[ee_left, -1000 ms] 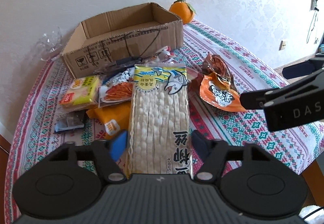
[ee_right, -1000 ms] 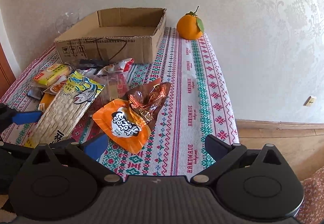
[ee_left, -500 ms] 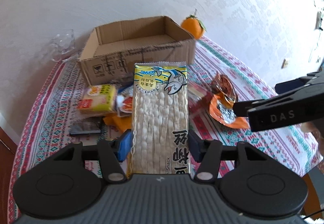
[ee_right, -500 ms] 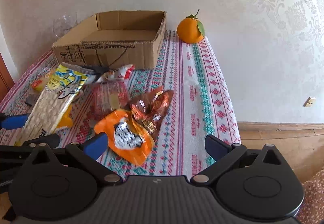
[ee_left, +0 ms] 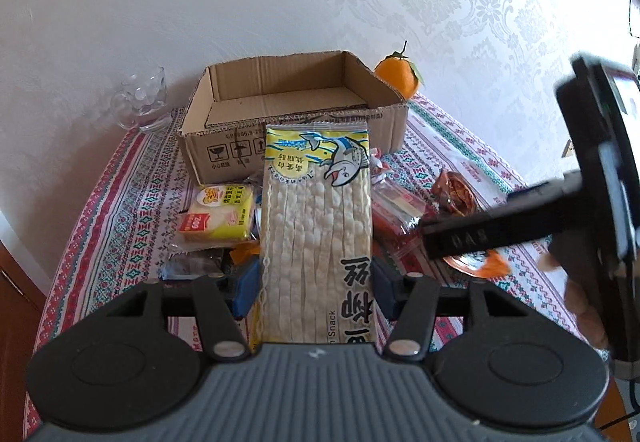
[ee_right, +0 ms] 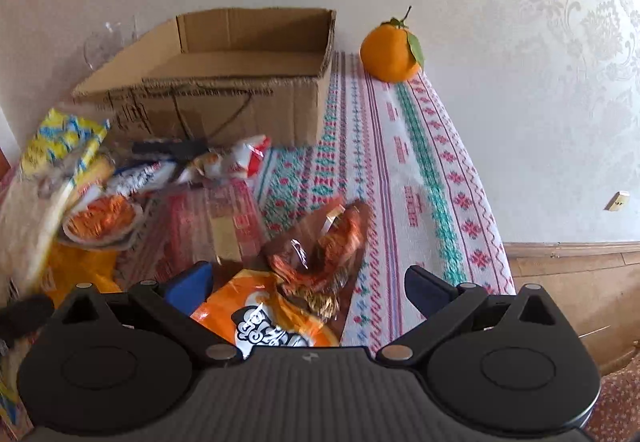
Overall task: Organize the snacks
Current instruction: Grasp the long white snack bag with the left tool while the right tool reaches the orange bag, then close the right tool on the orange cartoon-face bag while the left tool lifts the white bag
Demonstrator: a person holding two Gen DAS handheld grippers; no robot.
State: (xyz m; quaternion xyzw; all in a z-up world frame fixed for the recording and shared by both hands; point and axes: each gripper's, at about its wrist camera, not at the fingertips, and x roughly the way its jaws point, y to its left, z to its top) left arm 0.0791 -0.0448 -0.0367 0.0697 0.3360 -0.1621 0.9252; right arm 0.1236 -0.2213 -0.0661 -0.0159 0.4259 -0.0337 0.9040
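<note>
Your left gripper [ee_left: 315,284] is clamped on the fish-snack pack [ee_left: 318,226], held in front of the cardboard box [ee_left: 294,114]. Right gripper [ee_right: 308,292]: fingers apart over the orange bag [ee_right: 268,322], nr box.

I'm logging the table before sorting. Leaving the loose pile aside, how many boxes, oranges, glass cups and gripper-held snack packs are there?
Boxes: 1, the cardboard box
Oranges: 1, the orange
Glass cups: 1, the glass cup
Held packs: 1, the fish snack pack in the left gripper
Total: 4
</note>
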